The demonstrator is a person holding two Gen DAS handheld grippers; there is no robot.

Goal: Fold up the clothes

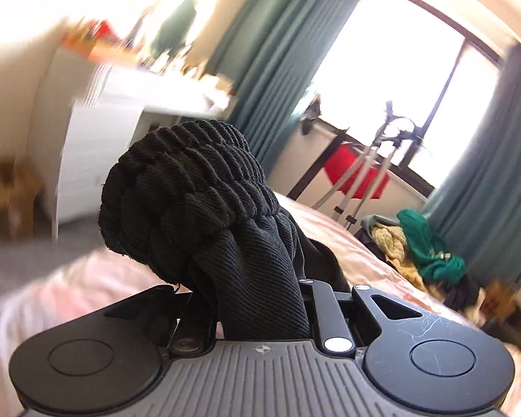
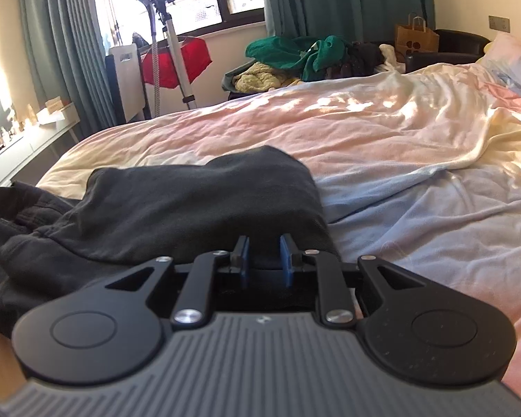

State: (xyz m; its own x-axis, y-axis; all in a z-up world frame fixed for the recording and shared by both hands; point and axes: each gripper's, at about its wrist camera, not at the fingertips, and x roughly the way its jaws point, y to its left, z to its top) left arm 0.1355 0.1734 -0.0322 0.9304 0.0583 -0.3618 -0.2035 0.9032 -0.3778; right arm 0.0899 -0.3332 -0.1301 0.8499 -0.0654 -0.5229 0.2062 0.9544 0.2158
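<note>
Black ribbed knit bunches up out of the left gripper (image 1: 260,299), whose jaws are clamped on the gathered edge of the dark garment (image 1: 191,201); the elastic band fans out above the grip and hides both pads, and the cloth trails down toward the bed behind it. That gripper is tilted slightly downward and rolled to one side, so the room leans across its view: white desk (image 1: 128,104), teal curtains (image 1: 278,52) and bright window all slant, and the left side is smeared with blur.

Over on the other side, the right gripper (image 2: 264,260) points down at a shallow angle over the bed (image 2: 399,139). Its blue pads (image 2: 285,260) stand close together with a fold of the same garment (image 2: 191,208) pinched between them, at the near edge of the cloth. From there the garment lies in a rumpled spread over the pale pink and blue cover, with more folds heaped toward the left of that view.

I judge this to be the opening of a fold: both ends of one edge are gripped, one raised, one low. The next move calls for lifting the two grips together and drawing them apart so the cloth hangs flat before it is laid down and doubled over. Slack in the middle could leave it creased.

Beyond the bed lies a heap of green and yellow clothes (image 2: 295,59).
</note>
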